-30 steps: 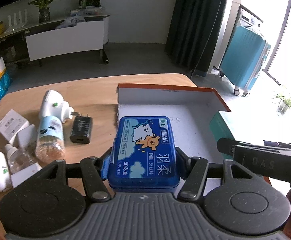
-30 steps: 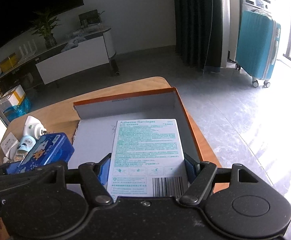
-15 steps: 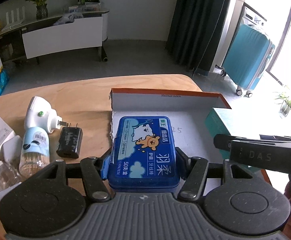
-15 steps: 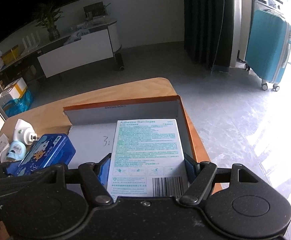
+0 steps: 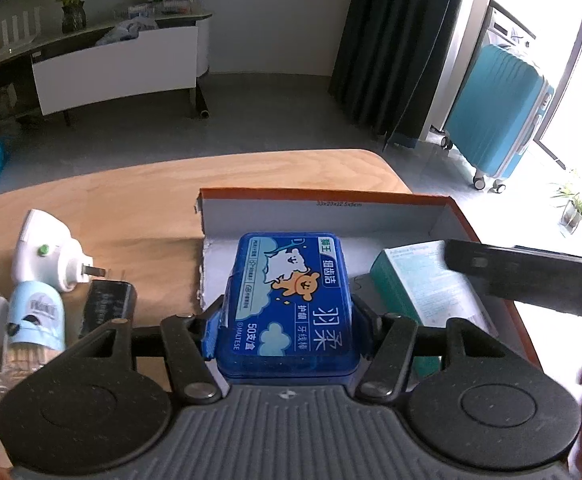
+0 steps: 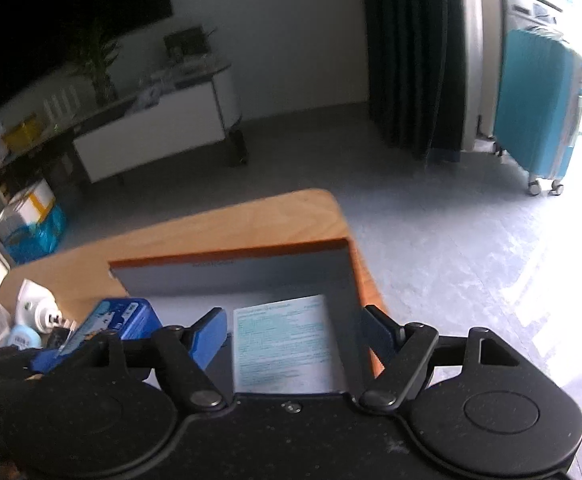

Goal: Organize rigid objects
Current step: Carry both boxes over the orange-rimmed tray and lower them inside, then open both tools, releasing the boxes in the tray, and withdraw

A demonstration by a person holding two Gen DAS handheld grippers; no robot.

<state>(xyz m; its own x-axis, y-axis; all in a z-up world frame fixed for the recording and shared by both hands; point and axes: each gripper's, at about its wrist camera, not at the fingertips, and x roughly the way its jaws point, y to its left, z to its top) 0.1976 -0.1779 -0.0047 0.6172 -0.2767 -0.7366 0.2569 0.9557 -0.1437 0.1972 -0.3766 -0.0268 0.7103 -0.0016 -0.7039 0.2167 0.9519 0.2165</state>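
Blue case held over the cardboard box, bandage box already lying inside

The left tongs (image 5: 287, 316) grip a blue plastic floss case (image 5: 289, 300) by its long sides, its long axis running straight ahead toward the far wall of the cardboard box (image 5: 323, 210) on the bench (image 5: 131, 200). The case sits above the box's left part, so setting it down looks like a plain lowering. The right tongs (image 6: 293, 334) stand spread apart, gripping nothing, with the teal-and-white bandage box (image 6: 285, 344) between them but apart from both, seemingly lying flat in the box's right part.
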